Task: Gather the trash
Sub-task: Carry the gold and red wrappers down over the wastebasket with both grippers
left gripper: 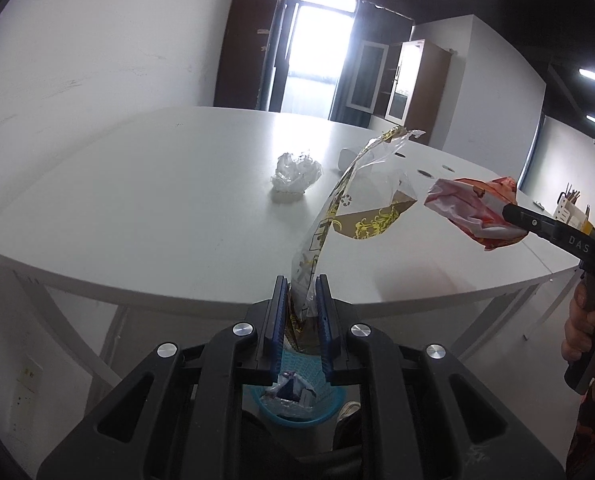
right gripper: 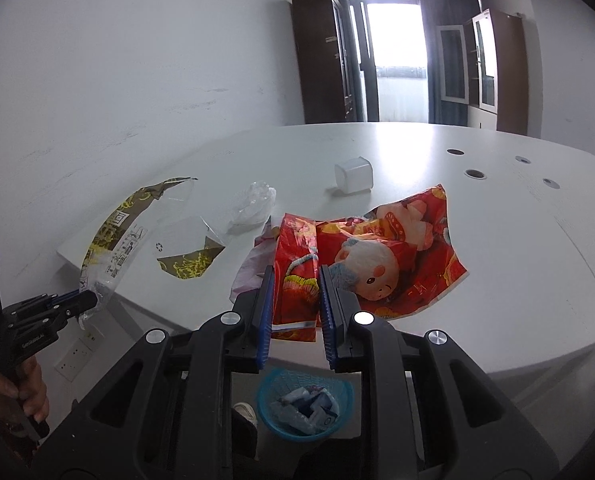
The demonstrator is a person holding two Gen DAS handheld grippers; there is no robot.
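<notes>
Through the left wrist camera I see my left gripper (left gripper: pixel 302 280) with its jaws narrowed onto the lower end of a clear and gold wrapper (left gripper: pixel 339 216), which arcs up toward one o'clock above the white bench (left gripper: pixel 137 200). The film looks thin, stiff and creased, printed with gold scrollwork. Straight below the jaws, at six o'clock, sits the blue basket (left gripper: pixel 297 404) on the floor, already holding some scraps. At three o'clock the right gripper (left gripper: pixel 509 210) carries a red wrapper (left gripper: pixel 473 212). A crumpled clear plastic wad (left gripper: pixel 295 174) lies on the bench at twelve o'clock, not yet collected. My worry here: the long wrapper is pinched only at its end, so on release it could flutter sideways and miss the basket.

Through the right wrist camera my right gripper (right gripper: pixel 295 270) has its jaws pressed narrow on a fold of the red wrapper (right gripper: pixel 377 256), a glossy sheet with a cartoon figure, spreading toward two o'clock above the bench (right gripper: pixel 497 280). The basket (right gripper: pixel 303 404) shows at six o'clock. A white cup (right gripper: pixel 354 174) lies tipped at twelve o'clock, the plastic wad (right gripper: pixel 253 202) at eleven. The left gripper (right gripper: pixel 91 300) and its gold wrapper (right gripper: pixel 113 236) are at nine o'clock. The risk I judge: both wide sheets dropped together could catch the basket rim and slide to the floor.
</notes>
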